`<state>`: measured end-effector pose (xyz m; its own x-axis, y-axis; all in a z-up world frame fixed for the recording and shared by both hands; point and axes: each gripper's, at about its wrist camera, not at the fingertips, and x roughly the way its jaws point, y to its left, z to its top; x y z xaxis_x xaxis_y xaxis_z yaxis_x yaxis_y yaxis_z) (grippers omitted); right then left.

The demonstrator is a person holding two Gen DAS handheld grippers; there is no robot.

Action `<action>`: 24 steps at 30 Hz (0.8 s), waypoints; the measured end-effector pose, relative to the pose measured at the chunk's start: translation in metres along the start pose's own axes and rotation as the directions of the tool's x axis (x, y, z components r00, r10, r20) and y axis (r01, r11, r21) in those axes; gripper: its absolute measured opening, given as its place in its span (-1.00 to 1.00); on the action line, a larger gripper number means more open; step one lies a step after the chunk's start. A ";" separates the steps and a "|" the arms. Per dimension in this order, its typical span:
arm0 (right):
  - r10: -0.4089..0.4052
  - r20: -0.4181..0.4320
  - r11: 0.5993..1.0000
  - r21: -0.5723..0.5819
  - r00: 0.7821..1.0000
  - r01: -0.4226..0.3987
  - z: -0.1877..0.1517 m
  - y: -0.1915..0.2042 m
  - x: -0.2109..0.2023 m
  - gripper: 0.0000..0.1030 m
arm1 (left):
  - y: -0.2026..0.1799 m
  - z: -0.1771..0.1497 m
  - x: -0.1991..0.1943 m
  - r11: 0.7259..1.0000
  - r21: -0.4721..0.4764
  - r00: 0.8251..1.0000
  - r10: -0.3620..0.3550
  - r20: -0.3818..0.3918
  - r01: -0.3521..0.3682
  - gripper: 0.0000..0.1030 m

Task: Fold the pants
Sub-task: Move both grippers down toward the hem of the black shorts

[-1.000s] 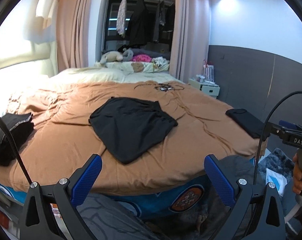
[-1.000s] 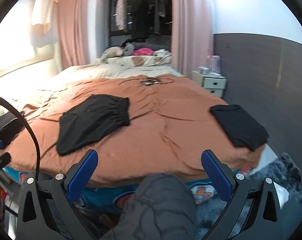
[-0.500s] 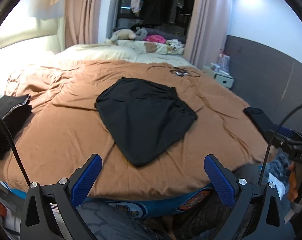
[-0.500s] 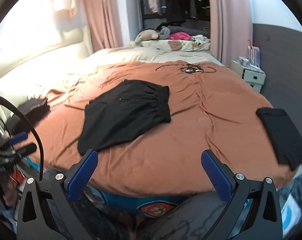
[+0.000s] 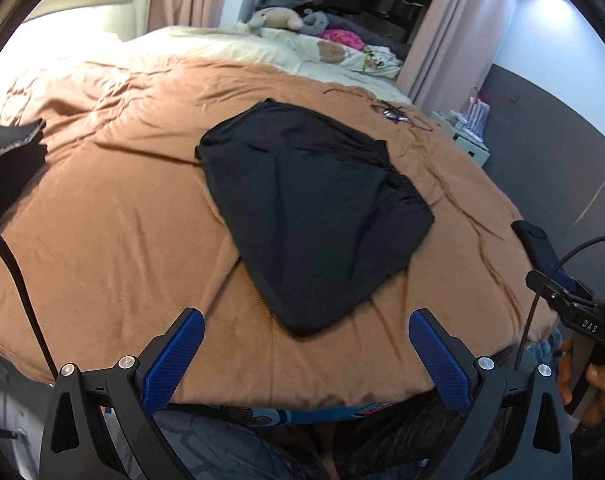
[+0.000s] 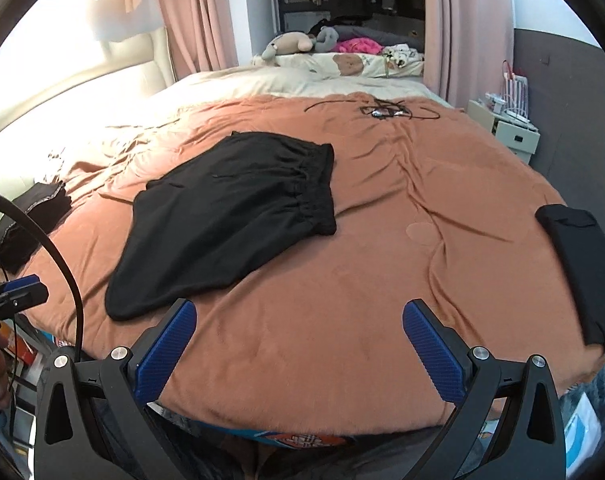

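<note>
Now one black pants [image 5: 310,208] on the blanket [image 5: 114,240], two grippers, left gripper [image 5: 302,356], right gripper [image 6: 298,344], jaws spread, grasping nothing.

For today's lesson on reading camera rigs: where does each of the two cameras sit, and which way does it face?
Left wrist: on the left gripper, facing across the brown bedspread at the black pants; the person's right hand shows at the right edge.
Right wrist: on the right gripper, facing the same bed from further right; a folded black garment lies at the right.
Both share the pants and bedspread.
</note>
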<state>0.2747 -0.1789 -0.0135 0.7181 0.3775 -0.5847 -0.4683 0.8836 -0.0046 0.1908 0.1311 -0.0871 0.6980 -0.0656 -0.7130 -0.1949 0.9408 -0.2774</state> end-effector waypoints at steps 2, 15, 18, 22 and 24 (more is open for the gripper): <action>0.003 -0.018 1.000 -0.012 1.000 -0.003 0.005 0.007 0.007 1.00 | 0.006 0.003 0.009 1.000 -0.023 1.000 -0.020 -0.016 0.020 0.94; 0.123 -0.109 0.991 0.070 0.986 -0.116 0.036 -0.021 0.081 1.00 | 0.044 0.018 0.078 0.977 -0.213 0.979 -0.073 -0.188 0.032 -0.05; 0.127 -0.117 0.990 0.071 0.985 -0.119 0.041 -0.028 0.096 1.00 | 0.050 0.019 0.090 0.965 -0.261 0.972 -0.094 -0.215 0.036 -0.08; 0.171 -0.129 0.982 0.103 0.977 -0.158 0.047 -0.035 0.113 0.88 | 0.057 0.021 0.103 0.953 -0.302 0.964 -0.115 -0.238 0.039 -0.12; 0.192 -0.141 0.977 0.125 0.971 -0.175 0.050 -0.038 0.125 0.85 | 0.060 0.025 0.108 0.945 -0.324 0.961 -0.132 -0.242 0.049 -0.12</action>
<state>0.4081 -0.1518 -0.0457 0.5348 0.4975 -0.6830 -0.5191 0.8312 0.1991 0.2714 0.1888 -0.1649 0.5302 -0.2681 -0.8044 -0.3738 0.7777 -0.5055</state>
